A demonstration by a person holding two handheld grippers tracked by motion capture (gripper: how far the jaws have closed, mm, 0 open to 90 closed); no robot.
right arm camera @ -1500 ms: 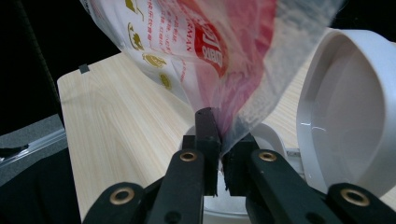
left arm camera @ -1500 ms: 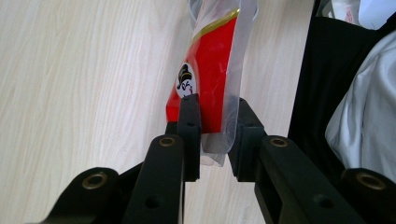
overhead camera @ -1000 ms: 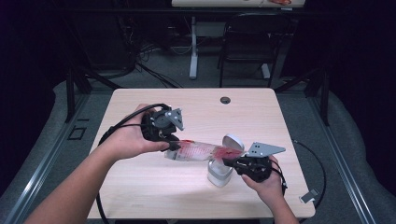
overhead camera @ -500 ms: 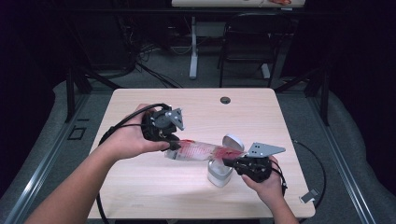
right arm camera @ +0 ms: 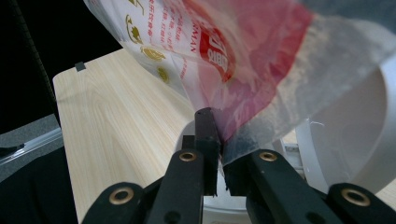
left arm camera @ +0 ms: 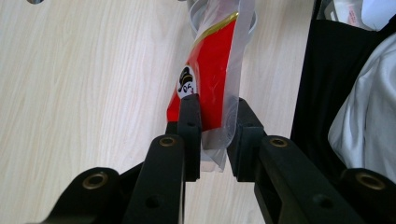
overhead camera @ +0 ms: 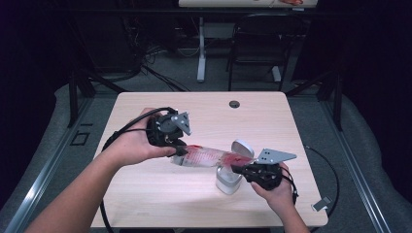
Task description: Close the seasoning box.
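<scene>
A clear plastic packet (overhead camera: 204, 156) with red print stretches between both grippers above the light wooden table (overhead camera: 145, 194). My left gripper (overhead camera: 180, 151) is shut on the packet's left end; in the left gripper view the pads (left arm camera: 189, 116) pinch the packet (left arm camera: 210, 70). My right gripper (overhead camera: 238, 168) grips the right end, and its jaws have just been closing with the packet (right arm camera: 224, 51) between its fingertips (right arm camera: 208, 126). That end hangs over a small white container (overhead camera: 228, 180) whose hinged lid (overhead camera: 241, 147) stands open.
A black round grommet (overhead camera: 234, 104) sits near the table's far edge. Cables trail from both grippers over the table's left side and onto the floor at right. A dark chair (overhead camera: 262, 43) and a desk leg (overhead camera: 201, 48) stand beyond the table.
</scene>
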